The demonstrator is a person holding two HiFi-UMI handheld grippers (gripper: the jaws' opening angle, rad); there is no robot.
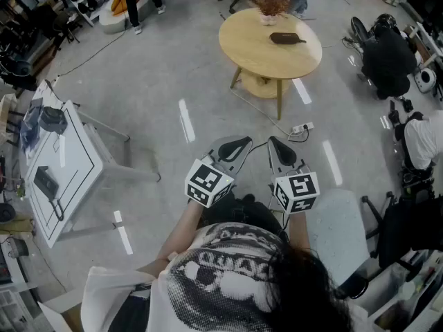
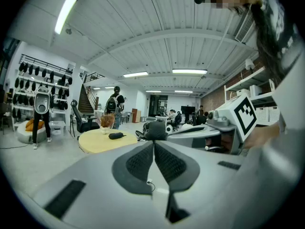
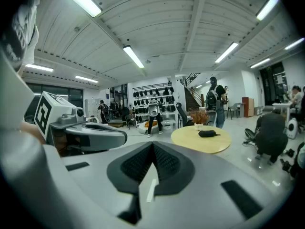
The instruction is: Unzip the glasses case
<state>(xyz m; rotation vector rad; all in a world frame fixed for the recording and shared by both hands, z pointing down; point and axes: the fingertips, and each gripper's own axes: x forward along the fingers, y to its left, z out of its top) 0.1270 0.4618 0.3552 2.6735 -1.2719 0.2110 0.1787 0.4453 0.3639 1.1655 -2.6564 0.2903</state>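
ITEM: case (image 1: 287,39). Dark, oblong, low profile.
LOC: lies flat on round wood counter (image 1: 243,45), right of centre in head view, near potted plant (image 1: 269,4) at the far edge. Nothing on top of it, nothing touching it.
ZIP: too small to tell where the puller sits, or whether it's fully shut.

HANDLING (est.):
- Wt: prob. light, so it will skate on the smooth top if tugged w/o bracing.
- Shell: looks semi-stiff w/ a soft skin. Should take a firm pinch and isn't fragile.
- Surface: matte, prob. decent grip for the pads.
- Puller: likely a small tab, needing tip-only pinch.

WHERE TO HOLD (est.):
- One tool across the narrow body near an end, to pin the case down.
- Other tool on the puller, drawn along the zip line and round the curved end. Pulling off-line would likely swivel the case.

TOOLS:
- Left tool (image 1: 233,148): pads pressed together, nothing between.
- Right tool (image 1: 279,151): same, pads together, empty.
- Both are held side by side close in front of the person's chest, aimed toward the counter and a bit downward. Both are well apart from case, w/ bare floor between.

STATUS: approach not made, case untouched.
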